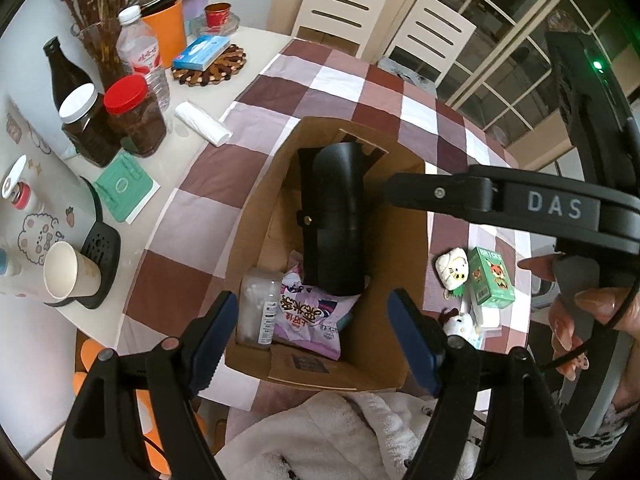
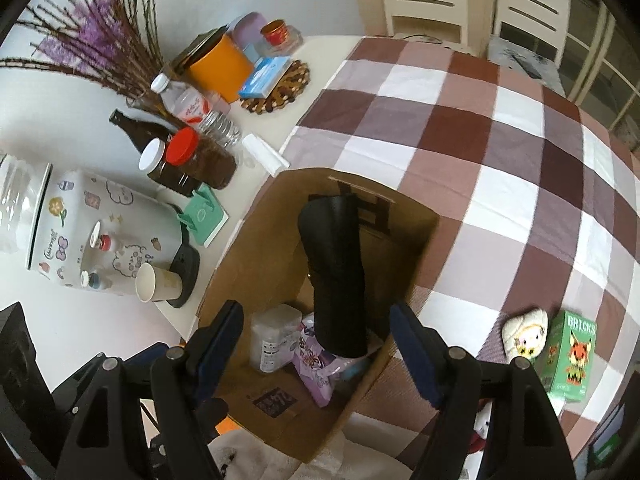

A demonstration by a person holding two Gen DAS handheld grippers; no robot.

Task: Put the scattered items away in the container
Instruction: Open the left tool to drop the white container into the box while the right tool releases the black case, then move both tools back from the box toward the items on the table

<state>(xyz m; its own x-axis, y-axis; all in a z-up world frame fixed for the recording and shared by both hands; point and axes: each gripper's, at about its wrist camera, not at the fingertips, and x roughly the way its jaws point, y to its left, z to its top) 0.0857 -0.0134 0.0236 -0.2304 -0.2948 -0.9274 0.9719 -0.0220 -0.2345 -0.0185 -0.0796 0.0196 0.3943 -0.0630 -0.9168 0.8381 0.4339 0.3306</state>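
An open cardboard box (image 1: 256, 200) stands on the checked cloth. In it a black case (image 1: 336, 220) leans upright over a purple snack packet (image 1: 308, 316) and a clear tub of cotton swabs (image 1: 258, 308). My left gripper (image 1: 314, 300) hovers over the box's near end, open, nothing between its blue pads. In the right wrist view the same box (image 2: 248, 248) and black case (image 2: 336, 280) lie below my right gripper (image 2: 318, 312), also open and empty. On the cloth right of the box lie a green BRICKS box (image 2: 570, 356) and a white plush charm (image 2: 526, 336).
Left of the cloth the white table holds jars (image 1: 136, 120), bottles, a vase of dried flowers (image 2: 100, 44), an orange tub, a stickered white cooker (image 2: 100, 232) and a paper cup (image 1: 68, 272). Two chairs stand at the far side. A hand (image 1: 592, 304) grips the right tool.
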